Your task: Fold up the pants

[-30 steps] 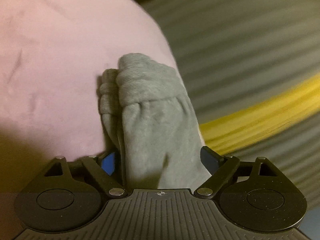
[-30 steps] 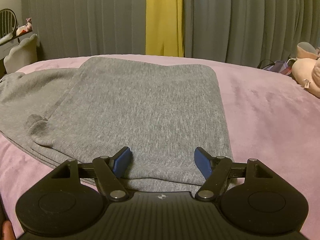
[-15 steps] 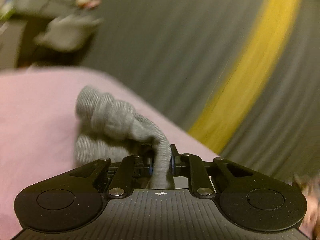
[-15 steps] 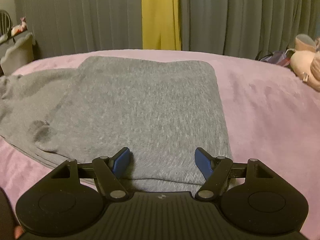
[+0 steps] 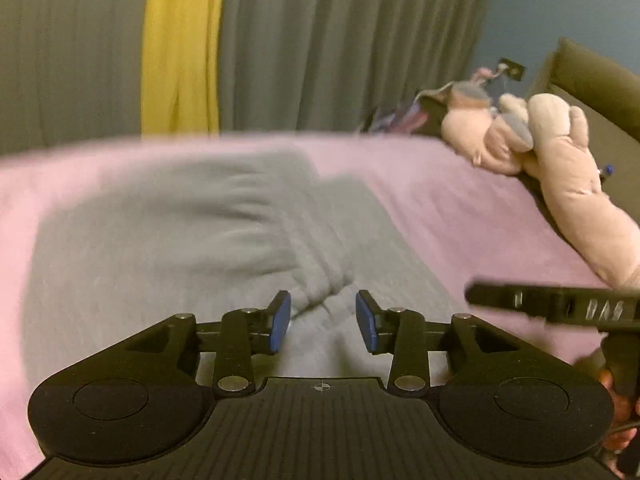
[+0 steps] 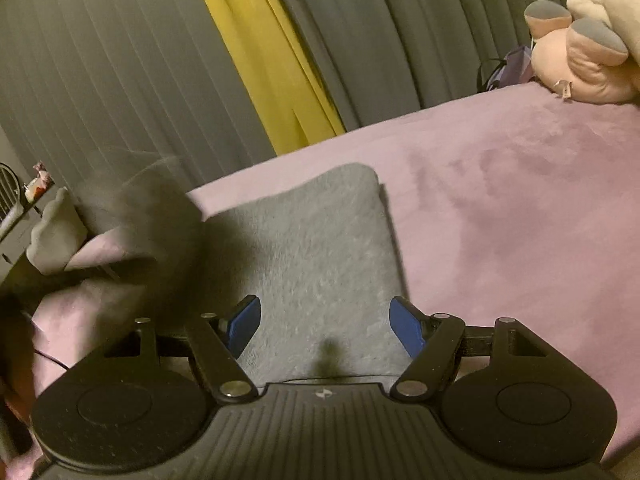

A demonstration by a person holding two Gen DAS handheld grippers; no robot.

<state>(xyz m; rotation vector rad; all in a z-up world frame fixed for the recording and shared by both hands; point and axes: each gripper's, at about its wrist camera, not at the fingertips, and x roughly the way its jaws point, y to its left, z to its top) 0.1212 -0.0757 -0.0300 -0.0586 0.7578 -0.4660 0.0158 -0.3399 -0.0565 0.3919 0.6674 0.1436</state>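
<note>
Landmark: the yellow curtain strip (image 5: 180, 48) among grey drapes behind the bed (image 5: 460, 208); all places below are read off it.

Pants: grey sweatpants (image 5: 192, 240) lie on the pink bed cover, straight in front of the yellow strip and a little to its right. Heavily blurred in the left wrist view.

Change, cuffs: a second ago the ribbed leg cuffs hung in the left gripper (image 5: 323, 320) far out to the side. Now those cuffs (image 5: 324, 284) lie on top of the body of the pants, just ahead of the gripper.

Left gripper: its jaws have just been opening. They stand moderately apart, blue pads clear of the cloth; the cuffs sit in front of the gap, with nothing pinched.

Right gripper: (image 6: 324, 328) jaws wide, holding nothing, above the near end of the folded stack. The view has tilted compared with half a second ago.

Right wrist view, left side: a dark smear over the pants below the yellow strip; cannot tell what it is.

Plush toy: (image 5: 552, 152) pink, well to the right of the strip at the bed's far edge, clear of the work.

Judgement: the legs look brought over and let go, so this fold seems laid. The cuffs are bunched, not flat; they likely need smoothing or squaring before any further fold.
</note>
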